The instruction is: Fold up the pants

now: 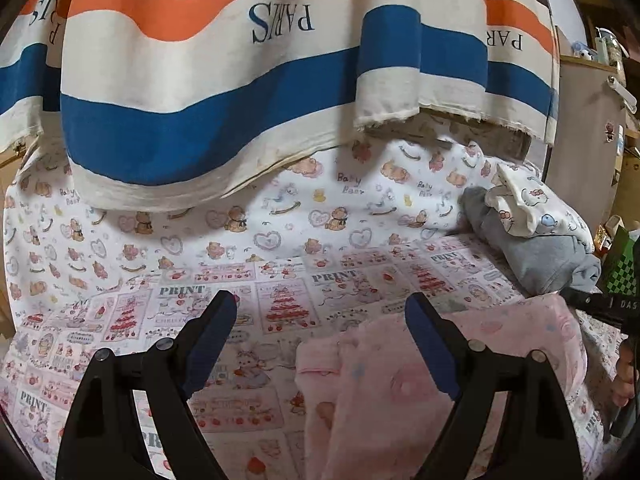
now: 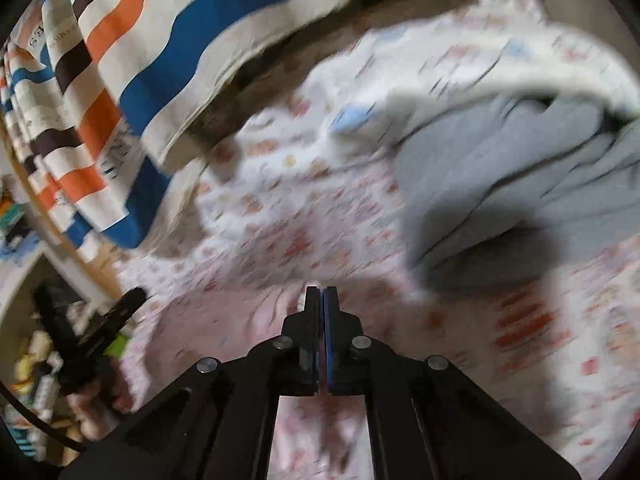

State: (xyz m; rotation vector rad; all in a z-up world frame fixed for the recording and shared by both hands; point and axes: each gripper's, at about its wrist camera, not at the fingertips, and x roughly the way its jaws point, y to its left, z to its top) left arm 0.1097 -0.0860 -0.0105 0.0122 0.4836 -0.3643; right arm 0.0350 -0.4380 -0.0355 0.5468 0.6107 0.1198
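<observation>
Pink pants point(image 1: 420, 384) lie flat on the printed bed sheet point(image 1: 248, 320), at the lower right of the left wrist view. My left gripper point(image 1: 321, 298) hangs open just above their left part, its right finger point(image 1: 430, 344) over the fabric and nothing between the pads. The right gripper's black body point(image 1: 600, 304) shows at the pants' far right edge. The right wrist view is blurred. There my right gripper point(image 2: 322, 293) is shut, its tips down on the pink pants point(image 2: 248, 320), whose wrinkles run toward them. My left gripper point(image 2: 100, 332) also shows there, at the left.
A grey garment point(image 1: 540, 252) with a white cartoon-print garment point(image 1: 532, 204) on top lies at the bed's right side. A striped orange, blue and cream cloth point(image 1: 240, 80) hangs over the back of the bed. A wooden cabinet point(image 1: 588, 128) stands to the right.
</observation>
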